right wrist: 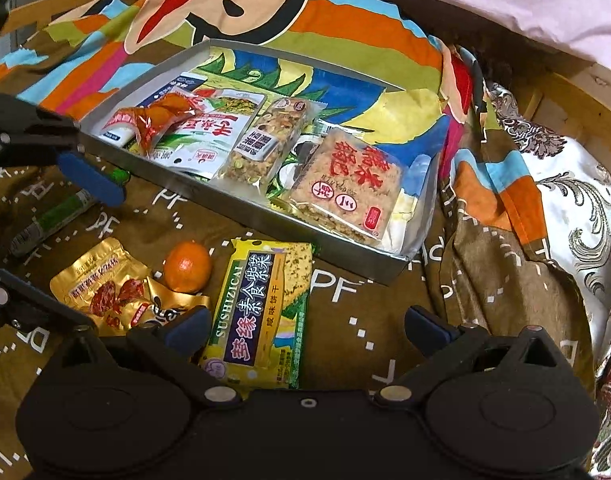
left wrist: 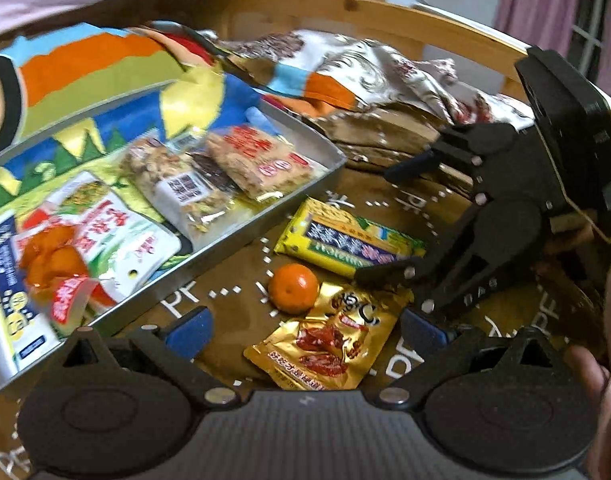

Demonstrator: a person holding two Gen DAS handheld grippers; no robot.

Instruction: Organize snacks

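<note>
Nearest the right claw (right wrist: 305, 330), whose blue-padded fingers are spread apart and clamped on nothing, a yellow seaweed cracker packet (right wrist: 261, 316) is seen lying flat on the brown bedcover (right wrist: 385, 320), its near end reaching in between the fingers. Just to the left of that packet a small orange (right wrist: 187, 266) is found, touching a gold foil pouch (right wrist: 105, 292), and farther left a green tube (right wrist: 51, 220) lies under the left claw (left wrist: 305, 334), which is likewise held apart and empty above the gold pouch. Ahead of the right claw sits the metal tray (right wrist: 341, 250), in which a square rice-cake packet (right wrist: 347, 184), a nut bar (right wrist: 265, 144), a white pouch (right wrist: 209, 136) and a red-wrapped snack (right wrist: 161, 116) are already laid side by side. The task is judged roughly half done: four loose items remain on the bedcover. Open room in the tray is seen mainly along its far side and right corner. The tray's raised near wall must be cleared by anything carried in, and crumpled patterned bedding (right wrist: 545, 184) crowds the right, while the two claws work close together on the left.
</note>
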